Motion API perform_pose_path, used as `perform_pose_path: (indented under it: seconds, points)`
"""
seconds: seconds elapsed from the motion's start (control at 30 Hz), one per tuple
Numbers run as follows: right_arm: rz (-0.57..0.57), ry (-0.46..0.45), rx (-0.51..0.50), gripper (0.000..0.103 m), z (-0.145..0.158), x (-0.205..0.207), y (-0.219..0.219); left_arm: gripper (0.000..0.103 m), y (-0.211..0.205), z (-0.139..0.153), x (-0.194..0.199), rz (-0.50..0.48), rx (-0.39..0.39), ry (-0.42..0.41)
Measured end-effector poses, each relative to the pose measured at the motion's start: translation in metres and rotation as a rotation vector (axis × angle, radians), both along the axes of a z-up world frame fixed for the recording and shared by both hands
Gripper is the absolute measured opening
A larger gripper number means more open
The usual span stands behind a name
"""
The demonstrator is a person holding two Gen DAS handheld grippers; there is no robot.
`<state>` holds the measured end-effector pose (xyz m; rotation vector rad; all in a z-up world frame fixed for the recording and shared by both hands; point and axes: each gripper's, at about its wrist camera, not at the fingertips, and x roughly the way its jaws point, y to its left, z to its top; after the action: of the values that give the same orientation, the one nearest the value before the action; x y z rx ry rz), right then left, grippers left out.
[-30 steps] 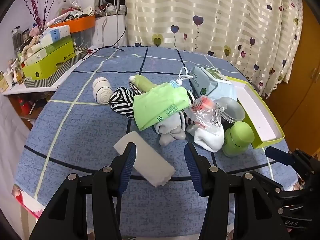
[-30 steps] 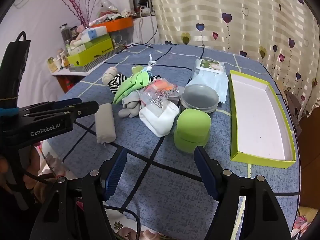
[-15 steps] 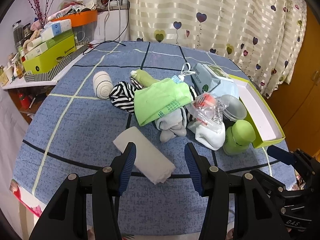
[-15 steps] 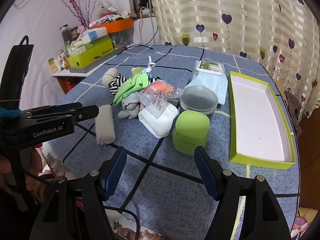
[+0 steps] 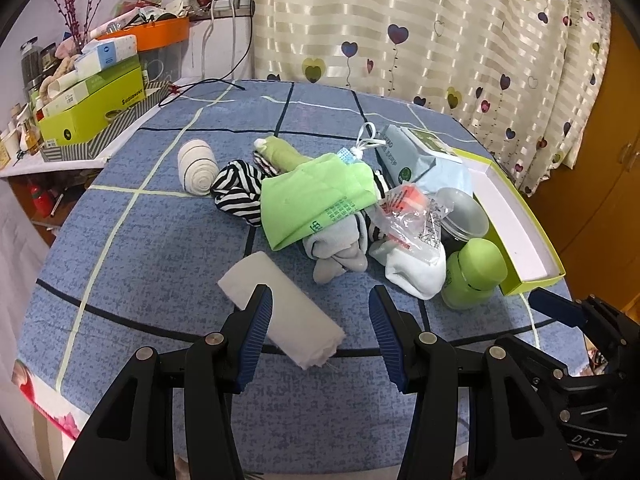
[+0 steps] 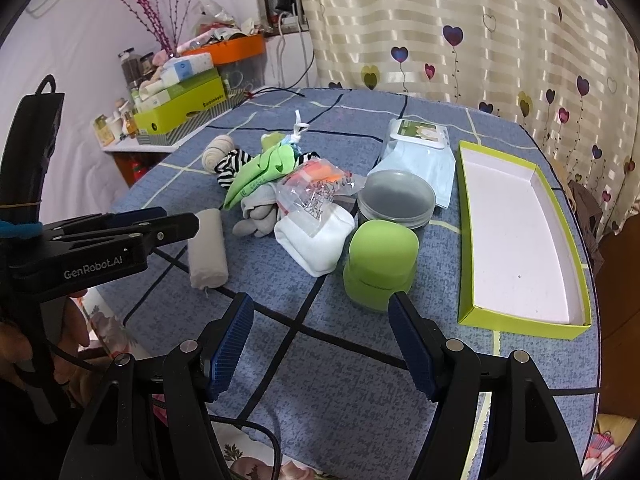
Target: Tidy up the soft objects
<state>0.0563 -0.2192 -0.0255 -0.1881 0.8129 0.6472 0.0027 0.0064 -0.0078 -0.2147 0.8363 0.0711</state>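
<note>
My left gripper (image 5: 320, 332) hangs low over the blue checked tablecloth (image 5: 132, 248) with its blue-padded fingers (image 5: 256, 336) spread wide and nothing between them. Just ahead, in the lower middle of the left wrist frame, the rolled white towel (image 5: 280, 308) lies at a slant; its near end sits in the gap between my fingers, though I cannot tell from this angle whether the left pad touches it or only passes in front of it.

My right gripper (image 6: 320, 344) is also wide open and empty, held above bare cloth near the bottom of its frame. Just beyond its right fingertip stands the green jar (image 6: 380, 264), and behind that the round clear tub (image 6: 396, 200).

The soft things sit heaped in the middle of both frames: a white sock (image 5: 416, 268) under a crinkled plastic bag (image 5: 412, 216), a grey sock (image 5: 340, 256), a light green cloth (image 5: 312, 204) over a black-and-white striped piece (image 5: 236, 196), and a rolled bandage (image 5: 198, 166) to the left of the heap, just beside the striped piece. The open green-edged box (image 6: 520, 240) with its white inside lies at the right of the right wrist frame, holding nothing. A pale blue packet (image 6: 420, 148) rests behind the tub.
</note>
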Motion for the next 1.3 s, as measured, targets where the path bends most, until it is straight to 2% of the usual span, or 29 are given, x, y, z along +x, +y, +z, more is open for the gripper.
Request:
perform_pose_path:
  seconds: [0.53,1.17,1.3]
  points:
    - [0.002,0.004,-0.001,0.07,-0.002,0.002,0.001,0.052,0.004,-0.001,0.001,0.031,0.016,-0.002]
    - [0.008,-0.003,0.0,0.07,0.001,0.003,0.002,0.052,0.007,-0.004,0.001,0.016,-0.023,0.012]
    - [0.016,-0.011,-0.002,0.07,0.009,0.004,0.005,0.052,0.011,-0.002,0.0,0.013,-0.049,0.002]
